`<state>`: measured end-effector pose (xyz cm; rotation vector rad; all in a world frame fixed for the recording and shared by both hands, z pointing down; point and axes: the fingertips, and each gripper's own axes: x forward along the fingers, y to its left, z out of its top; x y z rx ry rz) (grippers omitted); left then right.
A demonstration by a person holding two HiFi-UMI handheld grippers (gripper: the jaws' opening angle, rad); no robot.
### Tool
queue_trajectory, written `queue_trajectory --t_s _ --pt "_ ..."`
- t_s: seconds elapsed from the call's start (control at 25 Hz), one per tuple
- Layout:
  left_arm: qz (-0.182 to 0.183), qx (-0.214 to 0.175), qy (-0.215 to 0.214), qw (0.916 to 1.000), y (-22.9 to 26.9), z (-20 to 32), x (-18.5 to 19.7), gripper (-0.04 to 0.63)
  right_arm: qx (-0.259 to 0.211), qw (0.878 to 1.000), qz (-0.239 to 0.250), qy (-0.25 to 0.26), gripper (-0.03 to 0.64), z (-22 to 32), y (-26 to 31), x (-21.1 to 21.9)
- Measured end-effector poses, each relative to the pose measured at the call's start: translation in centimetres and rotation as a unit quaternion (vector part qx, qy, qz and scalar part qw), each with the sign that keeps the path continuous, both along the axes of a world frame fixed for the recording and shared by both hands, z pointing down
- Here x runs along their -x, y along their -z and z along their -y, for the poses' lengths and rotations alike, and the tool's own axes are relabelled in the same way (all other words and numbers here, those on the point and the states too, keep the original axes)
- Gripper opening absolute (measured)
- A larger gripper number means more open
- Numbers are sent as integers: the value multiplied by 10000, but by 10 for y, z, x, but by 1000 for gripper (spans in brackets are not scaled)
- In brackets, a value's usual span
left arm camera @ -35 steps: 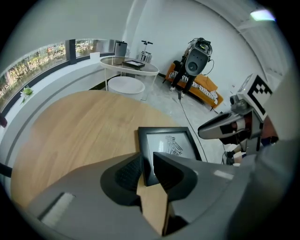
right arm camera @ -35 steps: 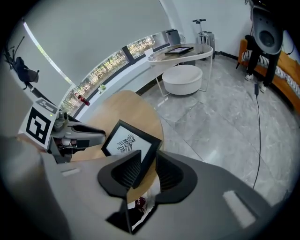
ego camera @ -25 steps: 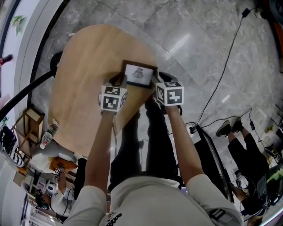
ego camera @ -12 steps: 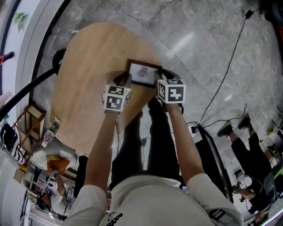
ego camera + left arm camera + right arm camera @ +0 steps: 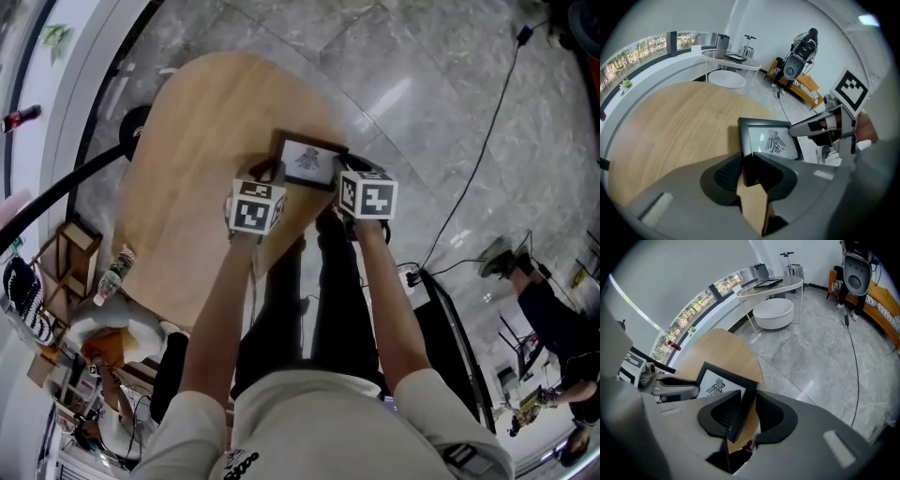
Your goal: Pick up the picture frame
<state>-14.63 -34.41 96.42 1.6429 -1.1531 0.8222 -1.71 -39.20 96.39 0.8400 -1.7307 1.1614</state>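
A dark picture frame (image 5: 312, 161) with a bird print lies near the edge of a round wooden table (image 5: 197, 141). In the left gripper view the frame (image 5: 771, 140) has its near left corner pinched between the jaws of my left gripper (image 5: 747, 161), which is shut on it. My right gripper (image 5: 750, 399) has just been closing its jaws, and the frame's right edge (image 5: 717, 385) sits clamped between them. In the head view the left gripper (image 5: 272, 173) and right gripper (image 5: 342, 171) flank the frame.
Grey marble floor surrounds the table. A black cable (image 5: 478, 141) runs across it at the right, near a seated person (image 5: 553, 319). A bottle (image 5: 111, 277) and clutter lie at the lower left. A white table (image 5: 773, 284) and stool (image 5: 773, 314) stand farther off.
Both grippers stay at the frame's two sides. The table, frame and grippers sit slightly further right in the head view. The person at the right has shifted.
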Motion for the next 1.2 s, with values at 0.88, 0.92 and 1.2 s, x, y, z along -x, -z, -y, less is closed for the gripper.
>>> queue_trajectory --t_s 0.88,0.92,1.2 --pt "-135 -1448 -221 9891 227 -16 -6 83 -1407 9890 233 -380 101 -27 248 -8" --pt "-133 -1542 -241 9877 241 -16 -5 83 -1504 9876 267 -350 103 -28 262 -8" --pt "-109 -2267 -237 9736 330 -15 -10 83 -2278 9720 454 -349 100 -31 360 -12"
